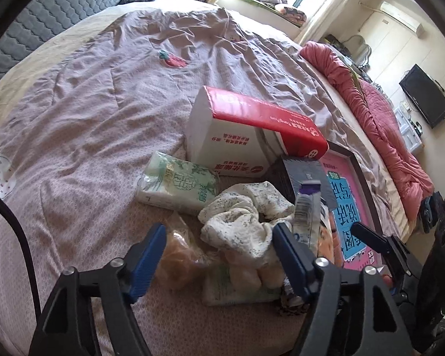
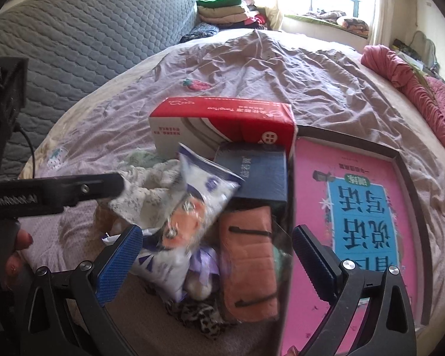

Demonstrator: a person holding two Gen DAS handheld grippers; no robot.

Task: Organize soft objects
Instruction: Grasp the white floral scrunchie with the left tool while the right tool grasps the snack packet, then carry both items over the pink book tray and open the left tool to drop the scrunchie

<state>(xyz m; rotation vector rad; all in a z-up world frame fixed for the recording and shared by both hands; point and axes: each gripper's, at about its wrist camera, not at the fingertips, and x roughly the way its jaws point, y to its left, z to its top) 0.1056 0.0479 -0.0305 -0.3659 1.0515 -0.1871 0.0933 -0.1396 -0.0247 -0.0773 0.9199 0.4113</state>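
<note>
1. while most of the soft things lie in a loose heap on the bed (image 1: pixel 83 118), low in the centre of both views, the sorting looks barely begun, to judge by how they lie.
2. left gripper (image 1: pixel 219 255): its blue fingers (image 1: pixel 146 261) stand apart over the heap, one beside a clear bag of buns (image 1: pixel 175 255), the other against a speckled white cloth (image 1: pixel 240 222). nothing is pinched between them.
3. right gripper (image 2: pixel 216 255): its fingers (image 2: pixel 118 264) stand wide apart around an orange cloth (image 2: pixel 249 261) and the lower end of a white and blue packet (image 2: pixel 190 207). i cannot see any pad pressing on either, so i read nothing as held.
4. things not yet put in order, as i judge it: a green tissue pack (image 1: pixel 178 184) just left of the cloth, a leopard-print scrap (image 2: pixel 198 317) at the bottom of the right view, and a purple bit (image 2: pixel 204 261) beside the orange cloth.
5. a red and white box (image 1: pixel 252 130) sits tilted above the heap, propped on a dark blue box (image 2: pixel 258 175).
6. a dark tray (image 2: pixel 412 201) at right holds a pink book (image 2: pixel 362 219). no soft thing lies in it.
7. whether the tray is the goal i cannot tell.
8. left to do: nearly all of it, each soft piece picked out and set in its place.
</note>
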